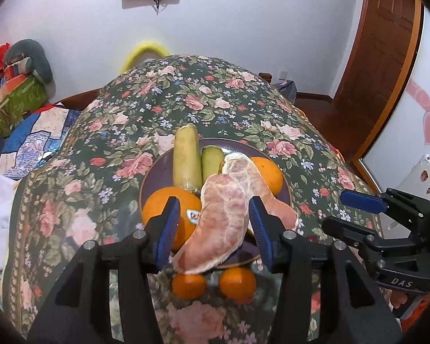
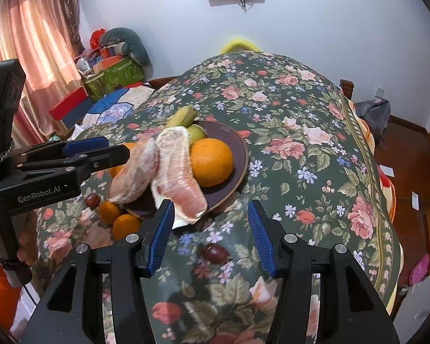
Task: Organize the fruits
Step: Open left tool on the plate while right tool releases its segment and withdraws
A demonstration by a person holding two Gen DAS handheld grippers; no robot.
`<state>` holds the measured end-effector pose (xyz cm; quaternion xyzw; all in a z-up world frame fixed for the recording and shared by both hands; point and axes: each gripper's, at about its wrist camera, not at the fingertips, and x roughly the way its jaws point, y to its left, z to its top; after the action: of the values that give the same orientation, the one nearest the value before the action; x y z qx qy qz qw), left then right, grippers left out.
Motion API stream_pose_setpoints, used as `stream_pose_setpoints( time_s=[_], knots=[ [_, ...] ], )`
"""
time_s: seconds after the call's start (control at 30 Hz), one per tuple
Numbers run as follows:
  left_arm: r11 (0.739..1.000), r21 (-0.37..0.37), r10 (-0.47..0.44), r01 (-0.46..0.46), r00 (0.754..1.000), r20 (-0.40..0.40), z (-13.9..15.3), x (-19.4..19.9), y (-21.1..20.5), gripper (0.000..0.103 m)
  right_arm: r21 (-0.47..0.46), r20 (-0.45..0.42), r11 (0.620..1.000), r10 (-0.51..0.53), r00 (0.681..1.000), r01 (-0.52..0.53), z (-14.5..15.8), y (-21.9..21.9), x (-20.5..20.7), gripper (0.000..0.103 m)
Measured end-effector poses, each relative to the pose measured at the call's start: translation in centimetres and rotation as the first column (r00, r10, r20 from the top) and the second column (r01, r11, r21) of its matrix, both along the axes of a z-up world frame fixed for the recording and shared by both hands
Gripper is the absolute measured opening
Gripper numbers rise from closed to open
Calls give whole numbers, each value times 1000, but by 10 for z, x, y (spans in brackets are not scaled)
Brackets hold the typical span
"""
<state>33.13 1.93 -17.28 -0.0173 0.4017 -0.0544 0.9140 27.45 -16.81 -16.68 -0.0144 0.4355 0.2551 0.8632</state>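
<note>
Left wrist view: left tool (image 1: pixel 213 223) sits apart around a pomelo segment (image 1: pixel 219 223) hiding much of the plate (image 1: pixel 157 172). Right tool (image 2: pixel 210 223) gapes empty; grape (image 2: pixel 215 253) half-lost in bedspread (image 2: pixel 301 143).

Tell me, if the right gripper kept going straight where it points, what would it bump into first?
Probably the dark red grape lying on the flowered tablecloth, right between the right gripper fingers and just ahead. Depth is hard to judge, so it might touch the cloth instead.
</note>
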Motion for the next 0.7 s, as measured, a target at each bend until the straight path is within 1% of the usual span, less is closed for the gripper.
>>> stream_pose_setpoints(
  time_s=[0.23,0.5,0.57,0.6,0.7],
  knots=[
    [1000,22,12,-12,1000,-4,7,-28,13,50,-1,3,1000,26,1000,-26,6,13,-15,50],
    [999,34,25,-25,1000,-15,9,-63,30,50,0,-7,998,58,998,-58,8,38,-28,50],
    [999,38,29,-28,999,-23,8,-70,35,52,-10,-9,998,64,998,-64,6,46,-31,50],
    [999,35,34,-33,999,-28,8,-72,37,54,-15,-11,998,66,998,-66,5,49,-32,50],
    [999,2,40,-40,998,-46,5,-80,46,54,-27,-28,996,80,996,-80,-1,60,-34,50]
  ],
)
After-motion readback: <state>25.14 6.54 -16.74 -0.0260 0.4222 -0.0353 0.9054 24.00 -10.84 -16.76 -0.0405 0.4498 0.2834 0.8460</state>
